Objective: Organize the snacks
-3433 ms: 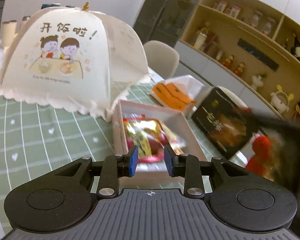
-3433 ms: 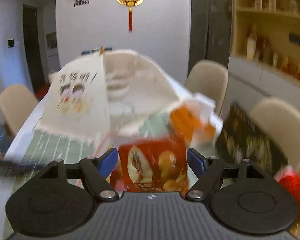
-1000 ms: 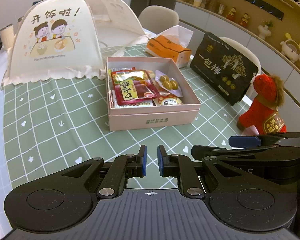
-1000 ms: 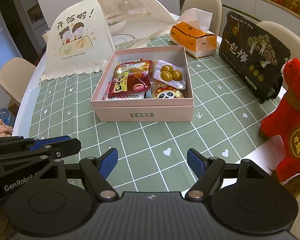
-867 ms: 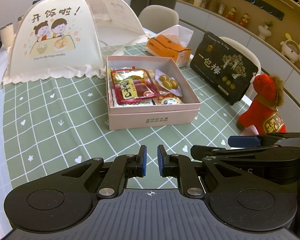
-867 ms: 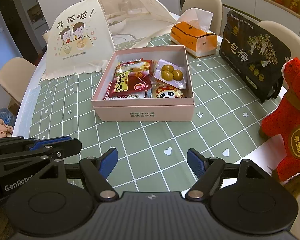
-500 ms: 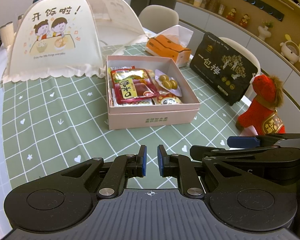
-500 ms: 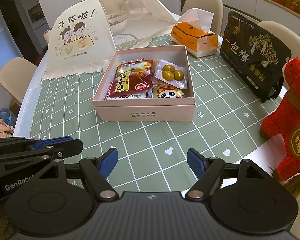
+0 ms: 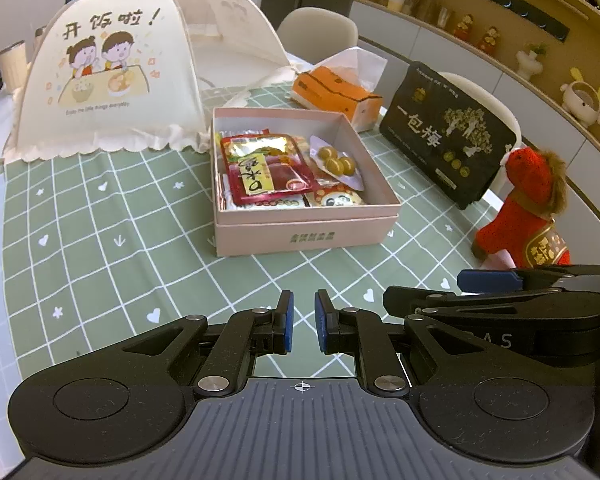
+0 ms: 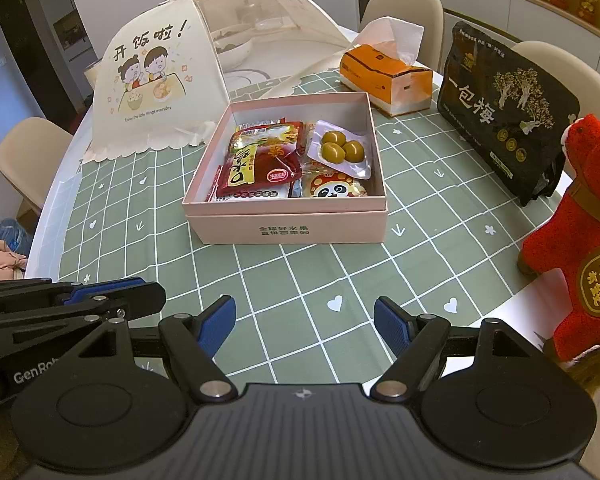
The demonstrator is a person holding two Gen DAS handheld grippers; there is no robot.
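A pink box (image 9: 304, 236) (image 10: 288, 230) stands on the green checked tablecloth. It holds a red snack bag (image 9: 262, 168) (image 10: 260, 162), a pack of green olives (image 9: 336, 162) (image 10: 342, 150) and a panda packet (image 10: 334, 190). My left gripper (image 9: 301, 322) is nearly closed and empty, low over the cloth in front of the box. My right gripper (image 10: 304, 326) is open and empty, beside the left one; its side shows in the left wrist view (image 9: 488, 280).
A white mesh food cover (image 10: 160, 80) stands behind the box on the left. An orange tissue box (image 10: 384, 74), a black snack package (image 10: 504, 116) and a red plush horse (image 10: 584, 240) stand on the right near the table edge. Chairs surround the table.
Since 3.4 s ago the right gripper has let go of the red snack bag, which now lies in the box, and both grippers have drawn back. Over the last second hardly anything moves.
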